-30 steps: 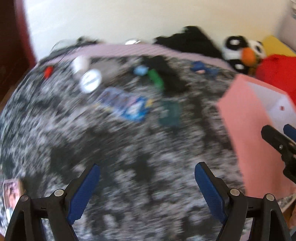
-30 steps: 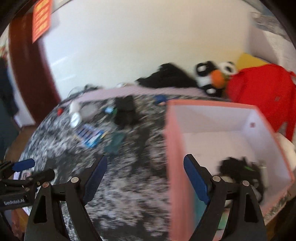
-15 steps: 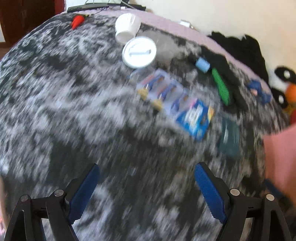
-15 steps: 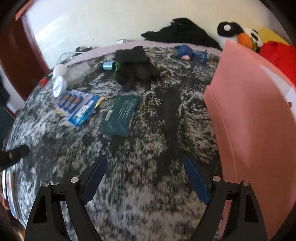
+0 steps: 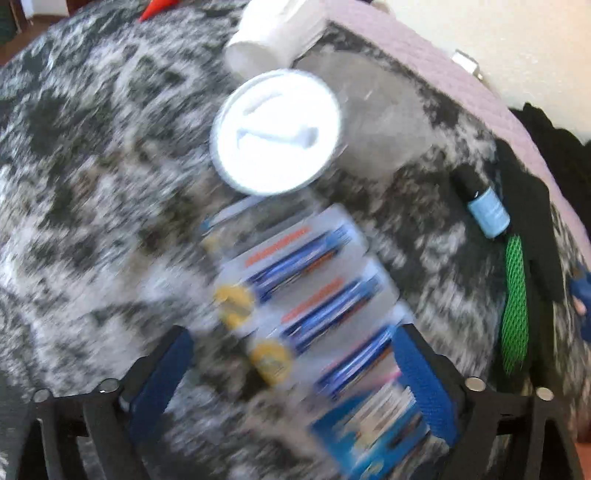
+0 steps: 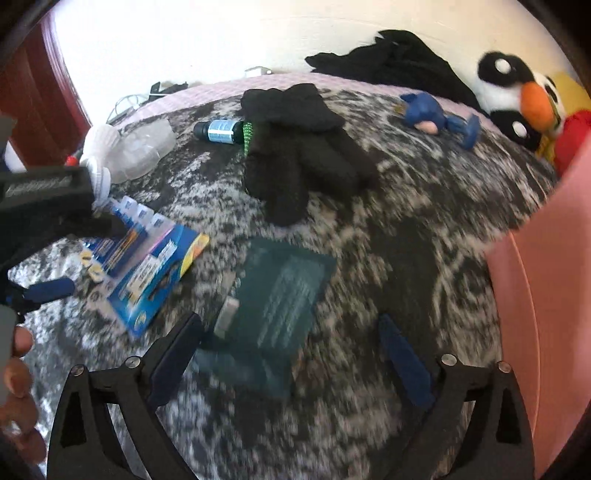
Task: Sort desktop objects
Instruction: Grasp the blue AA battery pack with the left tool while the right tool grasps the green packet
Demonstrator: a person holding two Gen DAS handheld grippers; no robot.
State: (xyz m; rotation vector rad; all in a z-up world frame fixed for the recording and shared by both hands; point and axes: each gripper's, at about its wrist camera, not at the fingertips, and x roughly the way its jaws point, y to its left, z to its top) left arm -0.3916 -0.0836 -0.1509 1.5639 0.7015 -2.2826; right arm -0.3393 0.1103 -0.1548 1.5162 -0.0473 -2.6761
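Note:
A blue blister pack of batteries [image 5: 314,314] lies on the black-and-white patterned cover. My left gripper [image 5: 295,373] is open and straddles the pack, one finger each side; it also shows in the right wrist view [image 6: 144,266]. My right gripper [image 6: 291,347] is open just above a dark green flat packet [image 6: 273,306]. A pink box [image 6: 546,280] stands at the right edge.
A white round lid [image 5: 275,136], a white cup [image 5: 266,33] and a clear bag lie beyond the pack. A small blue-labelled bottle [image 6: 221,132], black gloves [image 6: 299,147], a blue toy [image 6: 436,118] and a panda plush [image 6: 517,96] lie farther back.
My left gripper moved forward over the battery pack, which now lies between its fingers. My right gripper moved left and down from the pink box toward the green packet.

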